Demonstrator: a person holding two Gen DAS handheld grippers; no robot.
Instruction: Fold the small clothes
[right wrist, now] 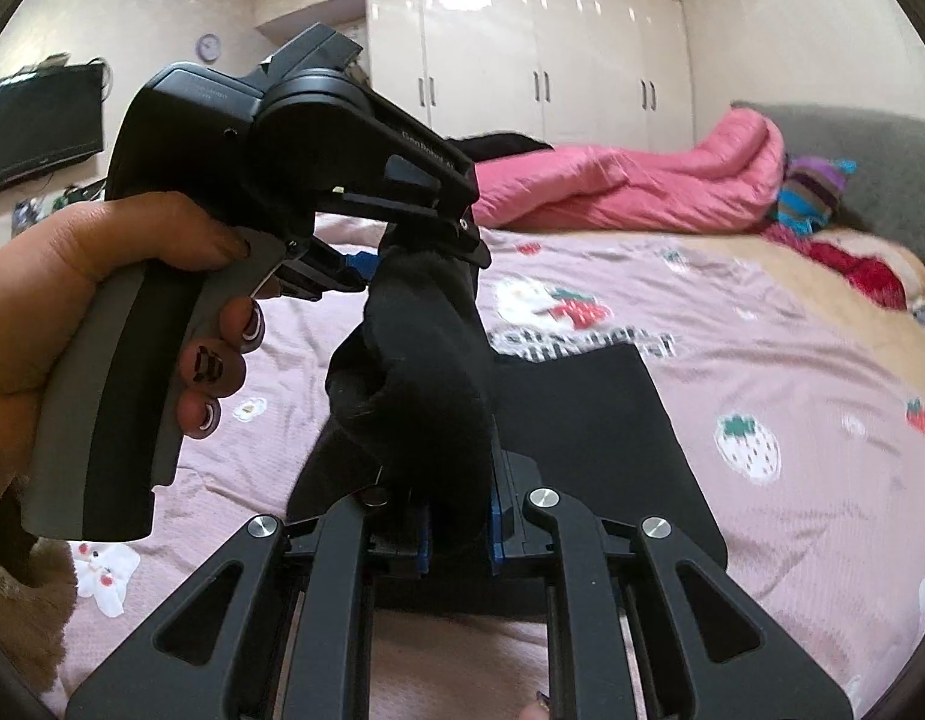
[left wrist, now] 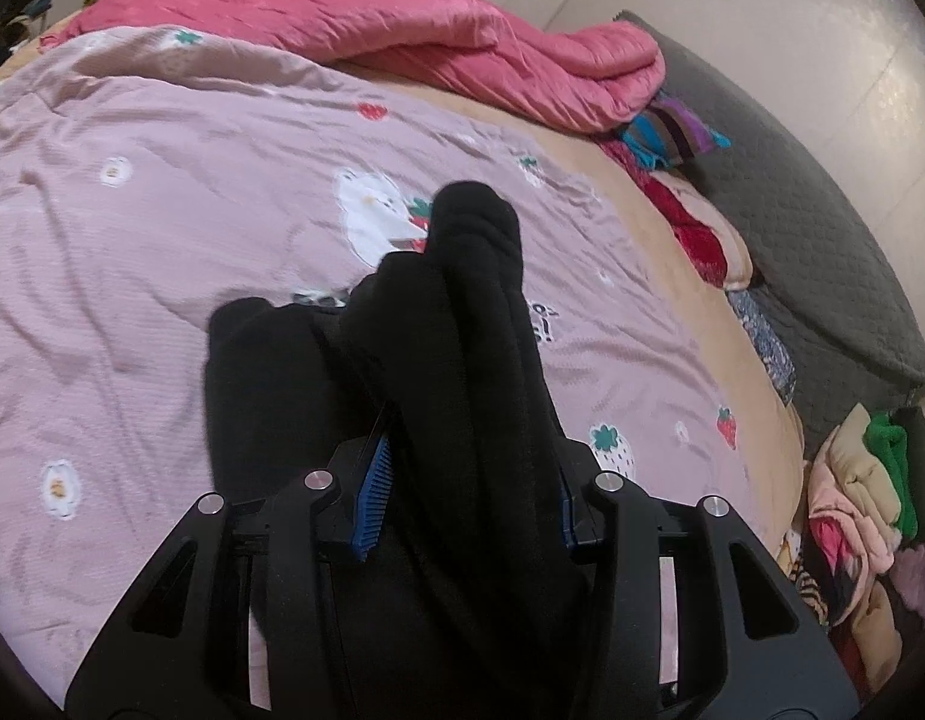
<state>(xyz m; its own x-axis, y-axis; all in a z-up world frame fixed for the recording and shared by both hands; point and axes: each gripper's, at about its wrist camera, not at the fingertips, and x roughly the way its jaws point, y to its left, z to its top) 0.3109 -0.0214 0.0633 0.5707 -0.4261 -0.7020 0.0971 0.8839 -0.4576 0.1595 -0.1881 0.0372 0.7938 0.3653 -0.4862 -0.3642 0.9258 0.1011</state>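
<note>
Pink bedspread [left wrist: 132,240] below; black garment [left wrist: 462,330] lifted, bunched, clamped in both left hand-held gripper [left wrist: 462,480] and right hand-held gripper [right wrist: 456,516]. Risk: thick wad slips, fold skews.

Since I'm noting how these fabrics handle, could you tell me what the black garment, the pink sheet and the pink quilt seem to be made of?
Black garment: looks like soft, matte fleece or thick knit; it bunches in plump ridges with a fuzzy edge.
Pink sheet: probably thin ribbed or crinkled cotton, matte, with fine lines, shallow wrinkles and printed strawberries.
Pink quilt: seemingly smooth padded synthetic with a slight sheen and puffy folds.
</note>
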